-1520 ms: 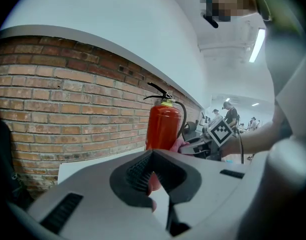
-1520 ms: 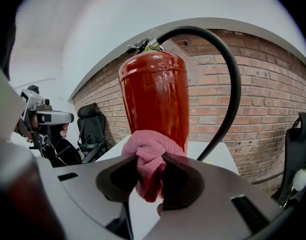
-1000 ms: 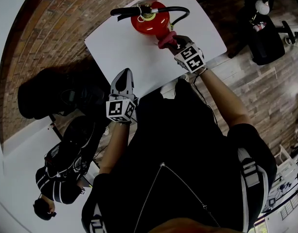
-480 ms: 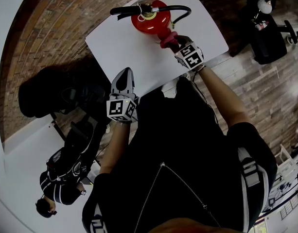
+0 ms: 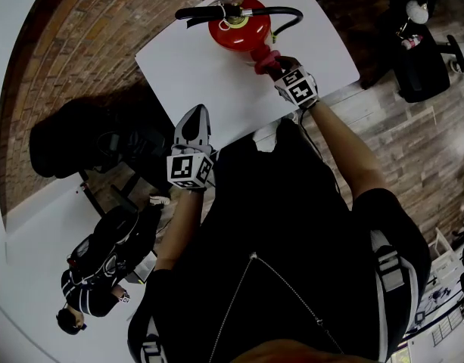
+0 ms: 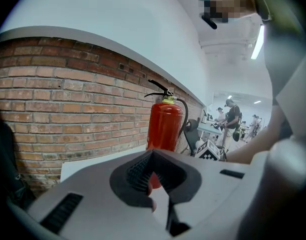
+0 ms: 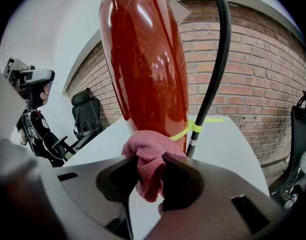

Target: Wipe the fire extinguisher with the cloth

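Soft pink cloth (image 7: 152,153) pinched fast in right gripper (image 7: 147,181), bunched against slick, rigid, likely heavy fire extinguisher (image 7: 148,59) upright just ahead of jaws; left gripper (image 6: 153,186) closed, empty, extinguisher well ahead.

- The fire extinguisher (image 7: 145,59) runs off the top edge in the right gripper view (its handle is out of the picture).
- Part of its foot hides behind the cloth (image 7: 150,159) and the right gripper (image 7: 149,184).
- In the left gripper view, the left gripper (image 6: 153,176) covers its bottom part.
- The people (image 6: 231,118) far back there are too small to tell.
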{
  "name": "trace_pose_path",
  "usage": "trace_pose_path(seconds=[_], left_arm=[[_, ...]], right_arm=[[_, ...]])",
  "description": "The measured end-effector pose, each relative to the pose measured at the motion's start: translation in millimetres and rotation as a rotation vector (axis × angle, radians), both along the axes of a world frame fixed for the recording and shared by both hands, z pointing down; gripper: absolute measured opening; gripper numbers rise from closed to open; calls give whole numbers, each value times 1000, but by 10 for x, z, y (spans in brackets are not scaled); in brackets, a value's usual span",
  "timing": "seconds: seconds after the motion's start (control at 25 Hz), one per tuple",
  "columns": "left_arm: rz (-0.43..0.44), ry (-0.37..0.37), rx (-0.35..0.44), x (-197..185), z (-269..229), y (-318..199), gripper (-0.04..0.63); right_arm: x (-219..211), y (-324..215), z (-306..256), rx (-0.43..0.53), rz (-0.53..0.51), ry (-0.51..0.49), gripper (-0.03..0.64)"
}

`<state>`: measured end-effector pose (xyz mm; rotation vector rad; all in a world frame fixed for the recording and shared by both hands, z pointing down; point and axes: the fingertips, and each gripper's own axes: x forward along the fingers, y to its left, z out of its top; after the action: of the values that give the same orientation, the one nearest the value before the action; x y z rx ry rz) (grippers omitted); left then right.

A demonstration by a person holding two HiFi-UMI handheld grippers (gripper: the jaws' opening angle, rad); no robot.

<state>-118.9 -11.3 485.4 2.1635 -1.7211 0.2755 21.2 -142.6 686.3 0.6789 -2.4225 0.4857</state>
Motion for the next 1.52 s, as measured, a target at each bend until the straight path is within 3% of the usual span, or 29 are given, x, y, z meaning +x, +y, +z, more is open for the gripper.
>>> trace_pose_path(seconds=[0.44,0.96,1.24,1.52], left_arm=[[-21,-8,-23,-40,60,86,17],[-49,-15,-34,-77,90,182,17],[-64,-7,2,-152,4,233,17],[-27,20,36,-296,-113,236,17]], right_arm=[[-22,-30,535,-29,5,30,117],[-8,-84,1155,-82,44,153,117],[57,-45,1099,-75,64,185,117],[142,138,607,-57,138,139,115]])
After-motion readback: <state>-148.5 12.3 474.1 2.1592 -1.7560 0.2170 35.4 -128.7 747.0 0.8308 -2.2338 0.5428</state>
